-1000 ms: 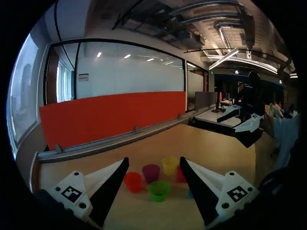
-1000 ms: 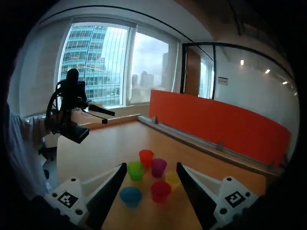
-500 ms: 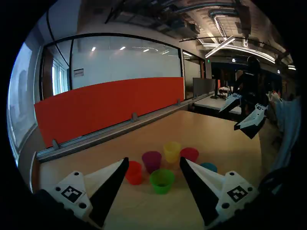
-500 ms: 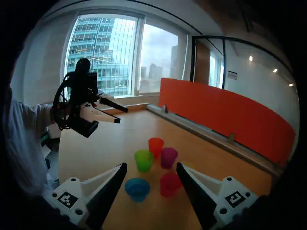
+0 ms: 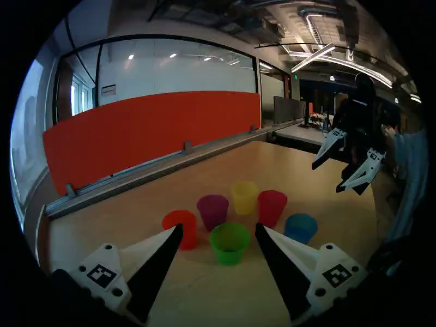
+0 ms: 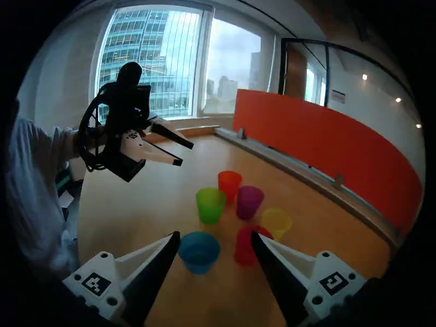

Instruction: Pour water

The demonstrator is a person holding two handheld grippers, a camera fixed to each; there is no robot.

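Several small plastic cups stand close together on the wooden table: orange, purple, yellow, red, blue and green. My left gripper is open above the table, and the green cup stands just beyond its fingertips. My right gripper is also open, hovering over the blue cup and the red cup. In each view the other gripper hangs in the air, open and empty: the right one, the left one. Whether the cups hold water cannot be made out.
An orange partition on a metal rail runs along the table's far side. Tall windows stand beyond the table's end. A person's light sleeve is at the near edge, behind the left gripper.
Both grippers have tipped downward and drawn closer to the cups, which now sit higher and larger in both views. Both stay open.
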